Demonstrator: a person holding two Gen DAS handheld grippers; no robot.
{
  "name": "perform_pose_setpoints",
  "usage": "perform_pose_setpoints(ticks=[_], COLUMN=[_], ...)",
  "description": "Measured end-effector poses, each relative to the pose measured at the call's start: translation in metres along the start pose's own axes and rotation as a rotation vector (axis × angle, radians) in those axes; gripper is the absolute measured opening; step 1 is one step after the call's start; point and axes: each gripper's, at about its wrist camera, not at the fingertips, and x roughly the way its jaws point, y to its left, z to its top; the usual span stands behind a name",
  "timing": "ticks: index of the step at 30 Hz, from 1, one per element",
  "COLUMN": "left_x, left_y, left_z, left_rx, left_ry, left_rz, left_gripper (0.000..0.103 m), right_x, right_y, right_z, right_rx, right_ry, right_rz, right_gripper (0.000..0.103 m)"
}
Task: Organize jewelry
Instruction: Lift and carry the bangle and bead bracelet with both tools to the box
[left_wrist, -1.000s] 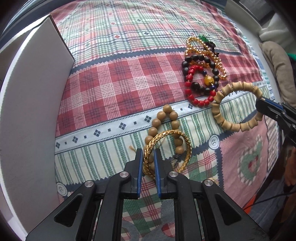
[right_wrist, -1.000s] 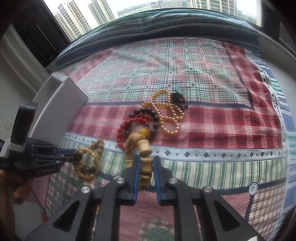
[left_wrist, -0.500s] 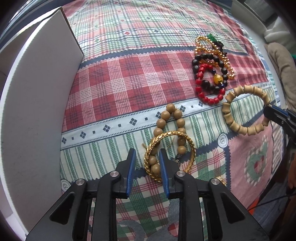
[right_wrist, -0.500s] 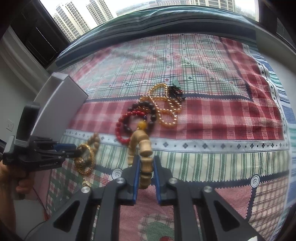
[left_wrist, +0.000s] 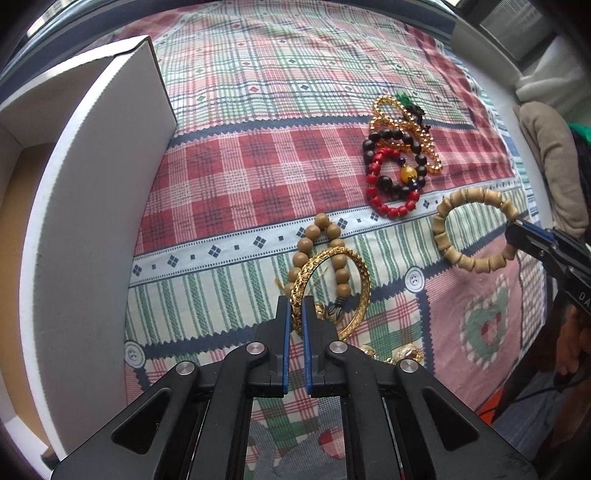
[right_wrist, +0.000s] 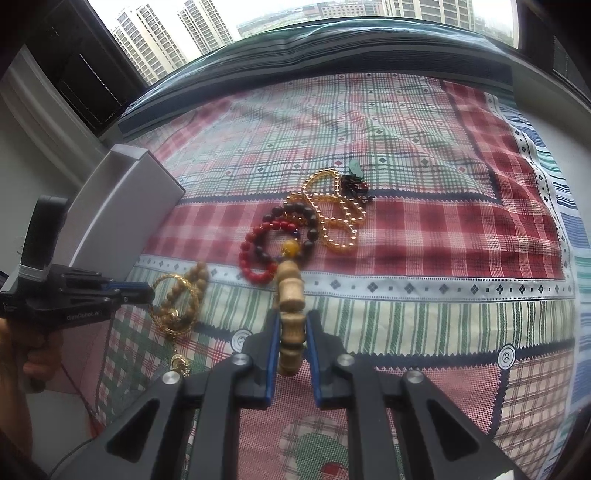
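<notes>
My left gripper (left_wrist: 294, 314) is shut on the rim of a gold bangle (left_wrist: 360, 280), which stands tilted over a tan round-bead bracelet (left_wrist: 314, 234) on the plaid cloth. My right gripper (right_wrist: 291, 328) is shut on a chunky wooden bead bracelet (right_wrist: 290, 291), also seen in the left wrist view (left_wrist: 465, 199). A red bead bracelet (left_wrist: 373, 181), a dark bead bracelet (left_wrist: 391, 138) and a golden bead necklace (left_wrist: 417, 125) lie in a pile beyond. The bangle also shows in the right wrist view (right_wrist: 160, 284).
A white open box (left_wrist: 74, 221) stands at the left, right beside my left gripper. Small gold pieces (left_wrist: 406, 352) lie near my left gripper's base. A beige cushion (left_wrist: 550, 166) sits off the cloth at right.
My left gripper opened half a second ago and has now shut again on the gold bangle's rim. The right gripper has kept its hold on the wooden bracelet and drawn it slightly nearer.
</notes>
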Motion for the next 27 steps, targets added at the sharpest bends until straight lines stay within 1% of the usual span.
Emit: perform_pose_setpoints(ticks=[5,10,15,19,22,25,27], left_x=[-0.026,-0.066,-0.124,-0.173,-0.202,-0.217,-0.214], left_y=[0.001,0.001,0.019,0.064,0.104,0.150,0.178], left_z=[-0.010,-0.025,-0.047,-0.070,-0.086,-0.099,-0.106], left_rx=[-0.041,-0.070,-0.109,-0.198,-0.276,-0.360,-0.414], left_ry=[-0.049,-0.127,-0.229,-0.313,-0.372,-0.397,-0.398], left_rz=[-0.054,-0.059,-0.044,-0.012,0.050,0.103,0.143], left_gripper=[0.003,0.003,0.003,0.003,0.003,0.003,0.003], right_x=[-0.015,-0.034,-0.060,-0.079,-0.089,-0.089,-0.080], right_y=[0.009,0.029,0.067,0.114,0.161,0.214,0.251], right_z=[0.000,0.005,0.015,0.030,0.042,0.052,0.056], right_rx=[-0.024,-0.071,-0.137,-0.205,-0.273,-0.348,-0.395], right_ry=[-0.025,-0.052,-0.090,-0.125,-0.156,-0.172,-0.163], right_rz=[0.011,0.031,0.089,0.158,0.214,0.267,0.297], right_gripper=[0.015,0.015,0.014,0.014,0.014,0.014,0.014])
